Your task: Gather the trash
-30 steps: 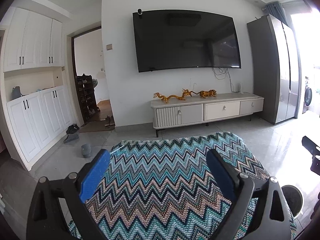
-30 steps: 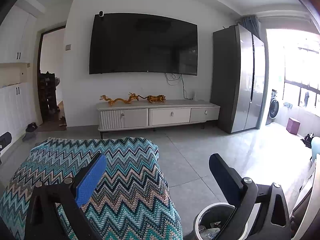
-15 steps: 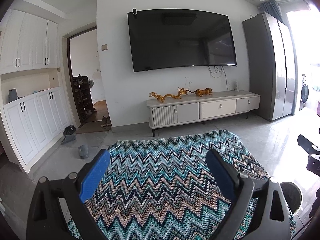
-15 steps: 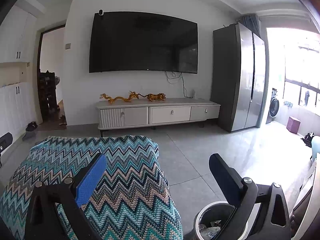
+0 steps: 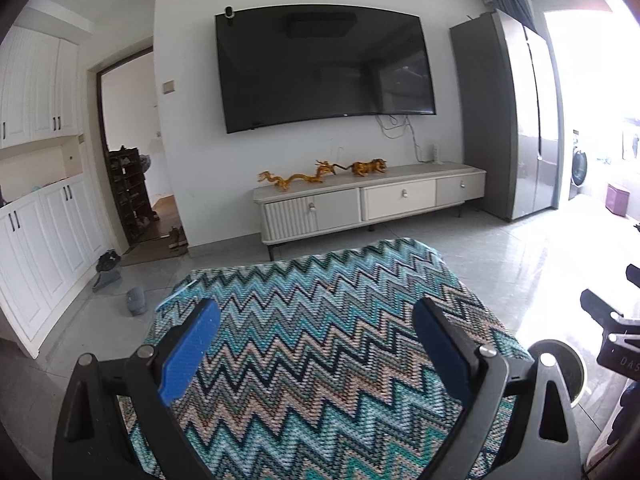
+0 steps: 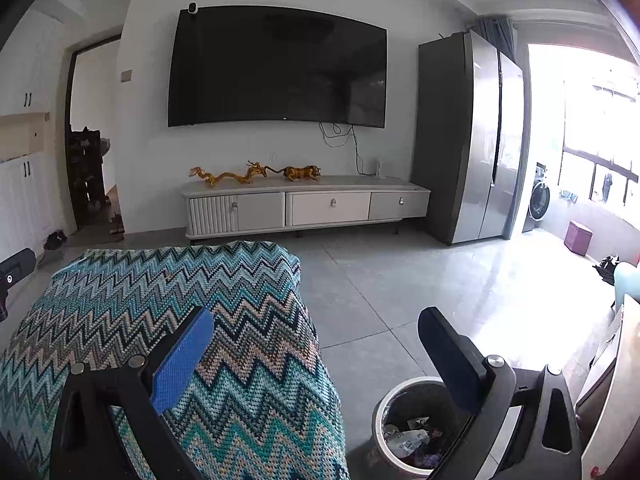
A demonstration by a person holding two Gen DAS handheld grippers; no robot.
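Note:
A round trash bin (image 6: 416,424) with crumpled wrappers inside stands on the floor, low in the right wrist view, beside a table covered with a zigzag cloth (image 6: 180,320). Its rim also shows in the left wrist view (image 5: 560,364). My right gripper (image 6: 316,344) is open and empty, above the table's right edge and the bin. My left gripper (image 5: 316,336) is open and empty above the cloth (image 5: 320,320). No loose trash shows on the cloth.
A TV cabinet (image 5: 368,200) with golden figurines stands at the far wall under a wall TV (image 5: 324,64). A grey fridge (image 6: 468,136) stands to the right. White cupboards (image 5: 40,220) and shoes (image 5: 108,260) are at the left. A purple stool (image 6: 578,236) is near the window.
The left wrist view has swung left to right, shifting the room leftward in frame. The right gripper has barely moved. Both grippers stay open.

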